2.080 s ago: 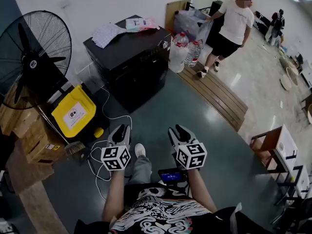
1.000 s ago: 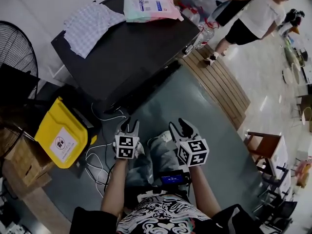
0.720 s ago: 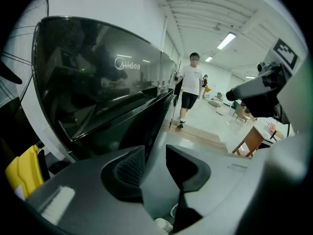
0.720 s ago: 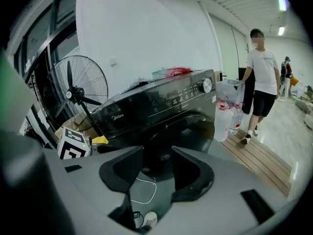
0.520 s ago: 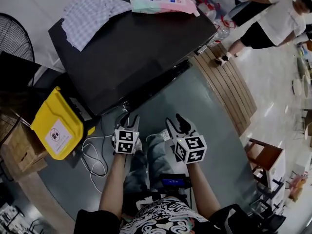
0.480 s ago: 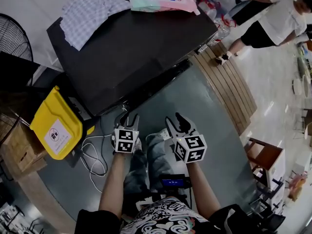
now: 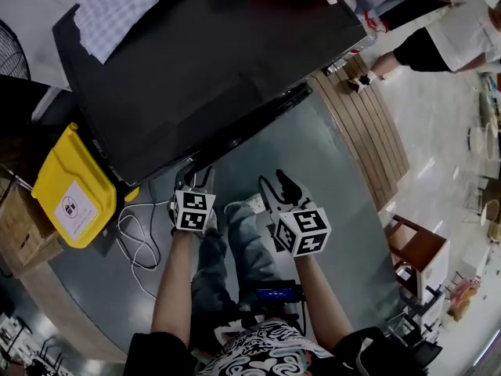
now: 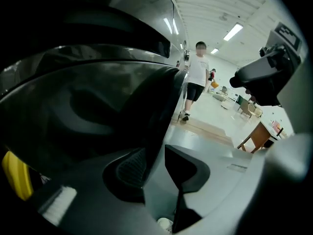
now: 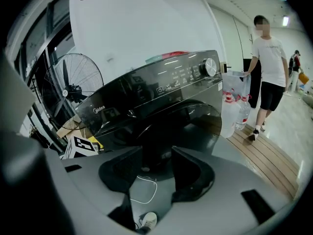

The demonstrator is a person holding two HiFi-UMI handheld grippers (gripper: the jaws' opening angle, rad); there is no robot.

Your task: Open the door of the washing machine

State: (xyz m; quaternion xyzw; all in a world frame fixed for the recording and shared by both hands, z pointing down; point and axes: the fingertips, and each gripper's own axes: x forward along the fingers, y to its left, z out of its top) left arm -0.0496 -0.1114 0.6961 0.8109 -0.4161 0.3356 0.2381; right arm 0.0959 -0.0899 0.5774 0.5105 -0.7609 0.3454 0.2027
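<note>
Left tongs (image 7: 200, 180) and right tongs (image 7: 278, 185) have dropped, both open and empty (left just narrowing), with the door (image 8: 98, 106) rim straight ahead of the nearer left.

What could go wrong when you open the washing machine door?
The left gripper, whose jaws have just closed a little yet stand open with nothing pinched, may slip off the smooth curved edge of the door. The white cables lie by the person's shoe; stepping back could snag them.

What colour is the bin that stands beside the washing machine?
Yellow. The bin shows best in the head view.
</note>
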